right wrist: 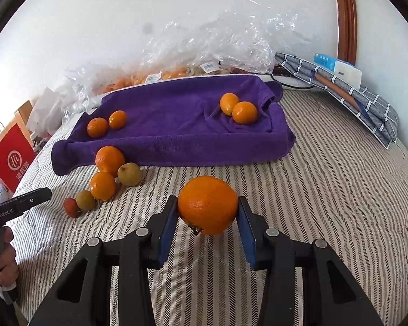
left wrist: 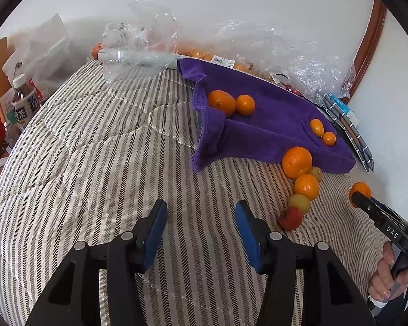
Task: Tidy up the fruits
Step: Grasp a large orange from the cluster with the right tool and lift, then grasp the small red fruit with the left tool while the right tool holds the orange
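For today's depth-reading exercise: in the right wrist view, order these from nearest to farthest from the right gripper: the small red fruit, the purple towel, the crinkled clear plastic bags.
1. Small red fruit: on the striped cover, left of the right gripper.
2. Purple towel: spread across the middle, beyond the loose fruit.
3. Crinkled clear plastic bags: against the back wall, behind the towel.

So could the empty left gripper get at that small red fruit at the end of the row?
Probably yes. The left gripper is open and empty, and only bare striped bedcover lies between it and the red fruit, just off to its right.
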The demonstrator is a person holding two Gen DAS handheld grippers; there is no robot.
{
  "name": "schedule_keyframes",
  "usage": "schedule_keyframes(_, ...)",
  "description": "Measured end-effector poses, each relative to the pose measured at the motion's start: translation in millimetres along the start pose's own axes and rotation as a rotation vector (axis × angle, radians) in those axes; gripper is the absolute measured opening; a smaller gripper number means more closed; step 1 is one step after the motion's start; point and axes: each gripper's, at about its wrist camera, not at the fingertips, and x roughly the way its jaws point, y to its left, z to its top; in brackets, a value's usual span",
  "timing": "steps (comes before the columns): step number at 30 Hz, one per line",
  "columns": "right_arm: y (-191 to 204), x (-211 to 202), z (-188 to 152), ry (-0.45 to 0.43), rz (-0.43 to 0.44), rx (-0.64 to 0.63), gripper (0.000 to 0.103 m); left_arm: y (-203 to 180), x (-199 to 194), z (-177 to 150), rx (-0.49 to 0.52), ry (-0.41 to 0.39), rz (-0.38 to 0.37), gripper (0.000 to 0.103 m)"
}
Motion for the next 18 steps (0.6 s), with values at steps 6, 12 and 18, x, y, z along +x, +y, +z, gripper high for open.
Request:
schedule_keyframes(6,-9,-5,-4,-0.004,-0.004,0.007,0.043,4,-1,0,-0.032,-0.003,-0.027,0.05)
schedule_keyframes(12,-21,-11,-6,-0.021,-0.004,0.026,0.043,-26,-1,-8,0.067,0.032,-0.056,0.05)
schedule_keyframes(18,-35,-17,-10,-0.022,-0.02,0.036,0.043,-69,2,-15,0.156,0.045,-0.087,0.05)
